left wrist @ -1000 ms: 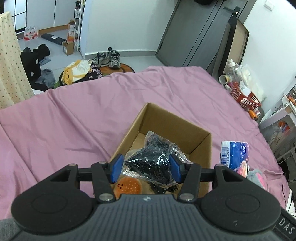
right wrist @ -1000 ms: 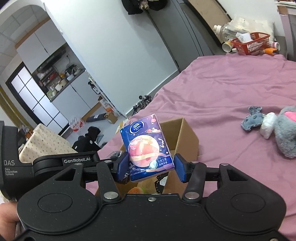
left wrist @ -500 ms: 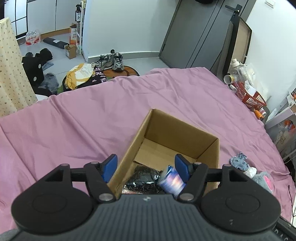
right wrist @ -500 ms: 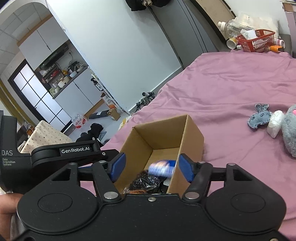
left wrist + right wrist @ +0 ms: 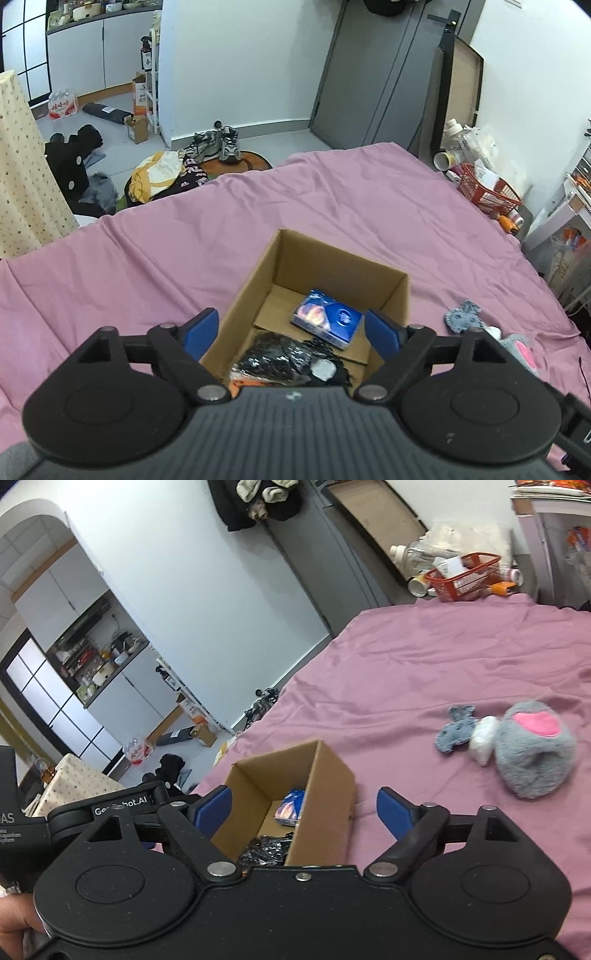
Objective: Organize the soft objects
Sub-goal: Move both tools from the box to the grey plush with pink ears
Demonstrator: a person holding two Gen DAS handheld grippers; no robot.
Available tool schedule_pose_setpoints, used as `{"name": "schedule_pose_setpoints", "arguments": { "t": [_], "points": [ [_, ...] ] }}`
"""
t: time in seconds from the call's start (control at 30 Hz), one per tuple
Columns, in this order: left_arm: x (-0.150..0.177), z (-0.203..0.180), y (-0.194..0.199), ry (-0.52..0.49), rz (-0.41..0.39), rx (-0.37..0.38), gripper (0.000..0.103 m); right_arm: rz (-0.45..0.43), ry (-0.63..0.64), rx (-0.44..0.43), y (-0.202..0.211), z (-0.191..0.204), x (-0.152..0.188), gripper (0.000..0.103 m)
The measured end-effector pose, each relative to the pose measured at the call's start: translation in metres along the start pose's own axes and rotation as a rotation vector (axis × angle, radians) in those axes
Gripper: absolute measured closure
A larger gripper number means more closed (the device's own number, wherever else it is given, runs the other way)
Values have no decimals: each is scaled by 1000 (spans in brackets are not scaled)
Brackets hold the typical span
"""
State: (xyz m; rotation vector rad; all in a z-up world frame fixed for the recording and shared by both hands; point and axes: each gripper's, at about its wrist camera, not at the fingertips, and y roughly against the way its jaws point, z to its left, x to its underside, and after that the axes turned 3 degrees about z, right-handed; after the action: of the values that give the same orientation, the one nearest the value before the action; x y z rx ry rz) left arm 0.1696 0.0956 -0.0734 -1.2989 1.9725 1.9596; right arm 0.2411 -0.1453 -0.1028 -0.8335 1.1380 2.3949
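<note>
The left tool [image 5: 291, 328] is held above the near edge of an open cardboard box [image 5: 334, 258], tilted down into it, with its blue fingers [image 5: 201, 328] spread wide and nothing gripped between them. The box rests on a bed covered by a pink sheet [image 5: 184, 236]. Inside the box, a blue tissue pack [image 5: 327, 318] lies flat on the floor of the box, toward 1 o'clock from the left tool's centre. A black crinkled bag [image 5: 284, 358] lies nearer the tool, at the box's near end, and an orange thing is just seen under it at 7 o'clock; what it is cannot be told.

The right tool [image 5: 304, 810] is held low over the bed, beside the box's near right corner, its fingers likewise spread wide and empty. Seen from this wrist, the box [image 5: 325, 812] sits straight ahead between the fingers, the tissue pack [image 5: 291, 806] and the black bag [image 5: 266, 849] showing within. At 2 o'clock a grey plush toy [image 5: 532, 753] with a pink patch lies on the sheet [image 5: 406, 672], touching a small white piece and a small grey-blue plush [image 5: 456, 731], all well apart from the box. A red basket [image 5: 465, 576] stands beyond the bed's far edge.
</note>
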Motion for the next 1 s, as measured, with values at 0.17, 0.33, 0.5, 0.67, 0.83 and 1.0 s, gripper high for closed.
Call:
{"name": "schedule_pose_setpoints", "arguments": {
  "t": [0.17,0.33,0.5,0.67,0.83,1.0],
  "points": [
    [3,-16,9,-8,-9,-33,7,-22,-16,0,15,-13,-3,0],
    [8,-36,19,-34,-19,-11,1,-37,-43,21,28,-29,-8,0],
    [10,-56,29,-44,-37,33,0,-53,-65,51,42,-46,-13,0],
    [15,-71,35,-14,-67,87,0,-51,-111,72,52,-66,-17,0],
    [20,-89,37,-27,-100,108,0,-64,-187,49,62,-90,-21,0],
    [21,-110,31,-71,-73,91,0,-59,-296,41,61,-117,-22,0]
  ]
}}
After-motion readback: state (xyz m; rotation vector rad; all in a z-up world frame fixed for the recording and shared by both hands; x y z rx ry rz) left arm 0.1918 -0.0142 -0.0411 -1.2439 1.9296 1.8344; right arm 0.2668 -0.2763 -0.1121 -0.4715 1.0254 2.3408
